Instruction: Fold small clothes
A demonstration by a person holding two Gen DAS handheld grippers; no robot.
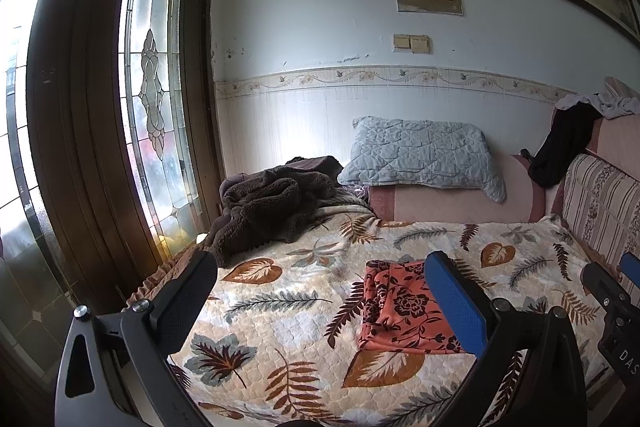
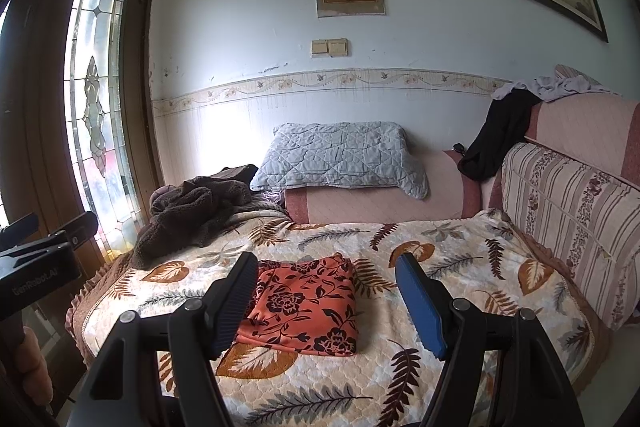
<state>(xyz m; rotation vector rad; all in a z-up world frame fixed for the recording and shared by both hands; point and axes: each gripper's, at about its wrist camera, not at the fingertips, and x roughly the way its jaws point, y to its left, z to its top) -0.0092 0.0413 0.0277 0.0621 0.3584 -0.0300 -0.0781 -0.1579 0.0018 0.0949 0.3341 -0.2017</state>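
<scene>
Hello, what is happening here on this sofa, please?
A person holds two grippers above a sofa covered by a leaf-print blanket. An orange floral garment lies folded flat on it. The left gripper and right gripper are both open and hold nothing. A brown fleece garment lies crumpled by the door, not folded.

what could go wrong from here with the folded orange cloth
1. The orange floral cloth lies folded on the soft leaf-print blanket; a low pinch might catch blanket as well.
2. Both grippers, left and right, are open and hold nothing; nudging the stack could undo its layers.
3. The brown fleece lies nearby, and a wide sweep may snag it.
</scene>
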